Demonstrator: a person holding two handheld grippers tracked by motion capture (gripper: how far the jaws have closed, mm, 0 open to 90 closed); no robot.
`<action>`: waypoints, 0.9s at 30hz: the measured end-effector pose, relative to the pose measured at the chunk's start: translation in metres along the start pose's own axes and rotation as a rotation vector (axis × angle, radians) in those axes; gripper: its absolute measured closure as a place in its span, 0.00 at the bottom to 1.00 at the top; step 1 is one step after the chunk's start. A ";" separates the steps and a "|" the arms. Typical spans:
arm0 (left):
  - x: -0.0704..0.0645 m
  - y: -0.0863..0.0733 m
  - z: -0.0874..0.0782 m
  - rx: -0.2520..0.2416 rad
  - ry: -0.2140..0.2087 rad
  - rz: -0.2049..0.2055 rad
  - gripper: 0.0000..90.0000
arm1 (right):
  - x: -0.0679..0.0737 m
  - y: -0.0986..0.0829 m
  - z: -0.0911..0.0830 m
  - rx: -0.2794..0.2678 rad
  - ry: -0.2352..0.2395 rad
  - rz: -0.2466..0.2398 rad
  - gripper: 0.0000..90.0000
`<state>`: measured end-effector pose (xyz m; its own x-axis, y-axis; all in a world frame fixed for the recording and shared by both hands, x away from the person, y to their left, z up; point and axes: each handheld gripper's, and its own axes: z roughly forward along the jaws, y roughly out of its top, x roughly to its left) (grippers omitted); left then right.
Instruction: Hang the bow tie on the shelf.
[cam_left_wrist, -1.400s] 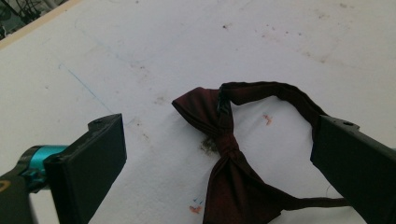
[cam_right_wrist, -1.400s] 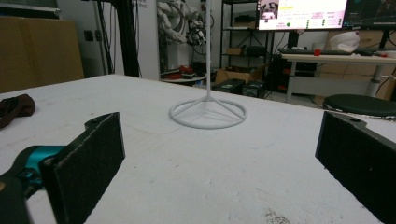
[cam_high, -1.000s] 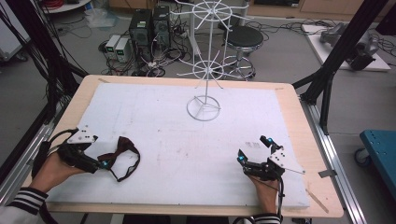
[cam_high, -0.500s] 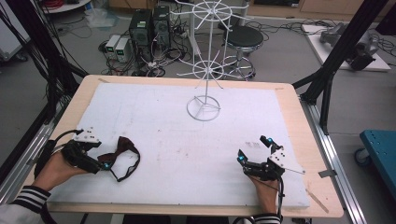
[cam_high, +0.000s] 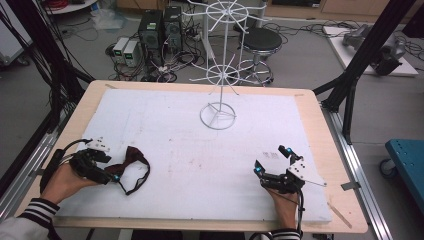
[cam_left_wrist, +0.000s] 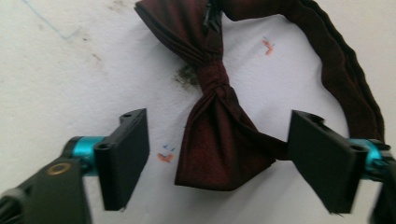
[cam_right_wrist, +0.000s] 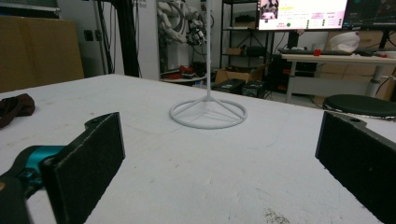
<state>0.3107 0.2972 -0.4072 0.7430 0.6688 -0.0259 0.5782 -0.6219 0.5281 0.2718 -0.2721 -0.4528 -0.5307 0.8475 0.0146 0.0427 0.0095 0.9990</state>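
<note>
A person sits at a desk (cam_high: 95, 102) covered by a white foam mat (cam_high: 200, 150), holding a two-jaw gripper in each hand. The work in hand appears to be picking up a dark red bow tie (cam_high: 131, 162), which lies flat on the mat at the near left, with its strap curving round in a loop beside it.

The left gripper (cam_high: 111, 173) sits low over the bow tie. In the left gripper view its jaws are spread wide, one on either side of the nearer wing of the bow tie (cam_left_wrist: 219, 140); the left jaw stands clear of the cloth, while the right jaw is at or just beside the wing's edge and the strap. Nothing is clamped yet, and the bow tie rests on the mat, not lifted.

The right gripper (cam_high: 272, 162) lies near the mat at the near right, well apart from the bow tie. Its jaws are also wide apart and hold nothing. It looks toward a white wire display stand (cam_high: 218, 75) that stands at the far middle of the mat, its ring base (cam_right_wrist: 208, 113) resting on the foam.

Judging from this, the task is at an early stage: the left gripper is lined up for the grasp, but closing on the bow tie, lifting it, and probably hanging it on the stand's arms all remain to be done.
</note>
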 end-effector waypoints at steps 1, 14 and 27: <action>0.000 0.000 0.000 0.001 0.000 -0.005 0.27 | 0.000 0.000 0.000 0.000 -0.001 -0.001 0.01; -0.003 0.001 0.005 0.040 -0.019 0.005 0.51 | 0.000 0.000 0.000 -0.004 0.001 -0.003 0.01; -0.008 -0.002 0.006 0.022 0.010 0.049 0.90 | 0.000 0.000 0.000 -0.002 0.000 -0.006 0.01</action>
<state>0.3053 0.2907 -0.4133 0.7672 0.6414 0.0075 0.5489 -0.6625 0.5097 0.2719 -0.2724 -0.4528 -0.5311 0.8473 0.0082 0.0376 0.0138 0.9992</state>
